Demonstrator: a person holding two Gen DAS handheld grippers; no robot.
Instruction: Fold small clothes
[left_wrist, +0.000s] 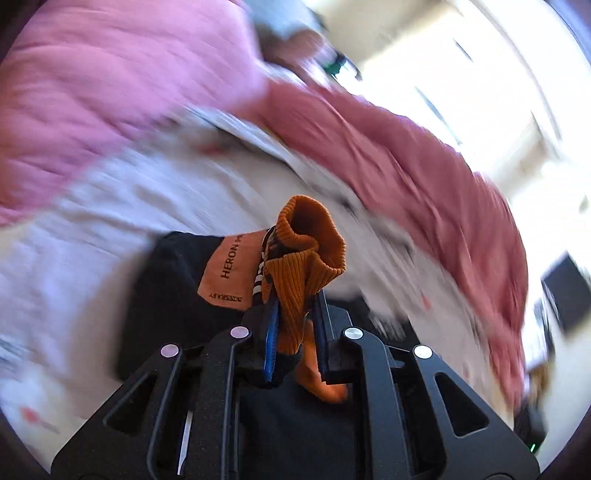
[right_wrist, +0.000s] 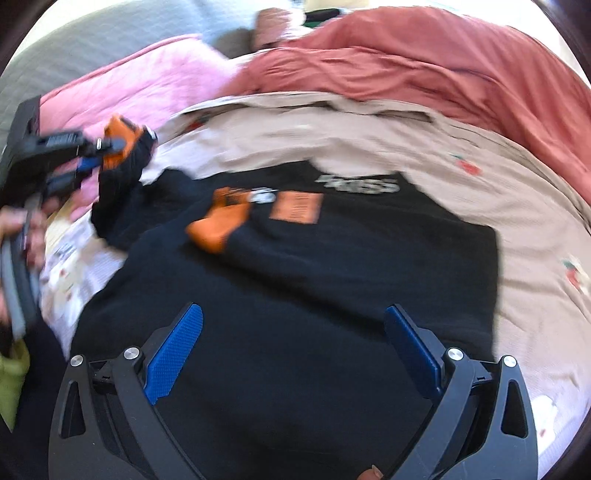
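Left wrist view: left gripper (left_wrist: 295, 291) clamped on orange sock cuff (left_wrist: 306, 254), lifting; right gripper (right_wrist: 293, 354), jaws apart, should take the second sock (right_wrist: 218, 223).

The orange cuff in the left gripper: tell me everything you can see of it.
The orange cuff is ribbed knit, rolled open at its top into a hollow mouth. It ends a black sleeve with striped trim beside it. The left gripper is shut on it, blue pads pinching the rib, more orange fabric hanging below. In the right wrist view it is lifted over the pink blanket, the sleeve trailing to the black garment on the bed.
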